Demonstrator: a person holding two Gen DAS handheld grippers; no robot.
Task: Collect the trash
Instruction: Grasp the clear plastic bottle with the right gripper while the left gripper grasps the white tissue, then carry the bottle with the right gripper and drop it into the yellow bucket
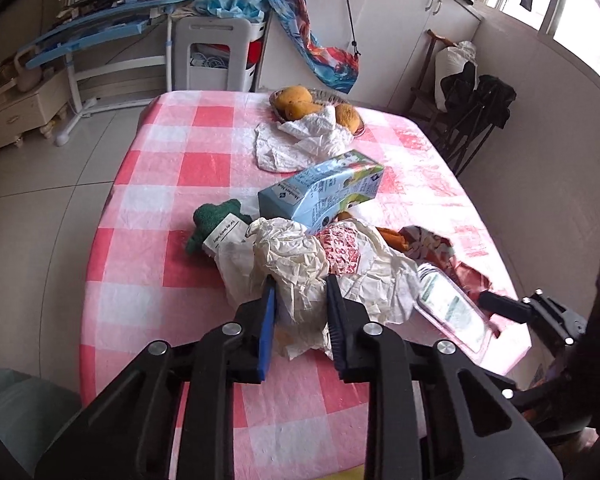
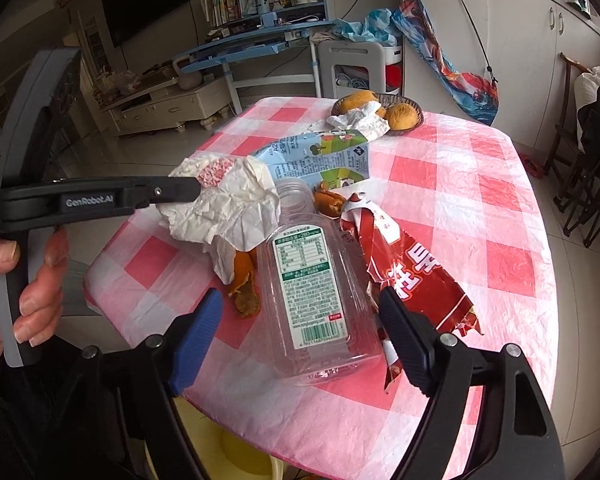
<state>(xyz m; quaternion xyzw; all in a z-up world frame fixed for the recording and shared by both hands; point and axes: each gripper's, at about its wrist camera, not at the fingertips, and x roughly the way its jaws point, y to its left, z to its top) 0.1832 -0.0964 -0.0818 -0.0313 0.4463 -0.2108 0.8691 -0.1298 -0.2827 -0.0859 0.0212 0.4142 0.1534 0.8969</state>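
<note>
The left gripper [image 1: 300, 292] has its fingers clenched on a crumpled cream paper wrapper [image 1: 296, 264], which bulges out between the blue pad and the black one. In the right wrist view the same wrapper [image 2: 228, 200] appears raised off the pink checked tablecloth [image 2: 480, 200], pinched at its left edge, with a piece of orange peel [image 2: 244, 280] showing beneath its lower fold.

The right gripper [image 2: 300, 316] has its fingers spread wide and released, one on each side of a clear plastic bottle [image 2: 312, 292] that lies flat on the cloth with its open neck pointing away. Neither finger appears to touch the bottle. Just to the bottle's right lies a torn red snack wrapper [image 2: 412, 276], its edge against the bottle.

Behind the paper wrapper a light blue carton [image 1: 320, 192] lies on its side, and a dark green cloth item [image 1: 212, 224] with a white tag sits to its left. Farther back, a basket [image 2: 414, 106] holds orange fruit [image 2: 400, 116] with a crumpled white tissue [image 2: 360, 120] draped over its front edge.
</note>
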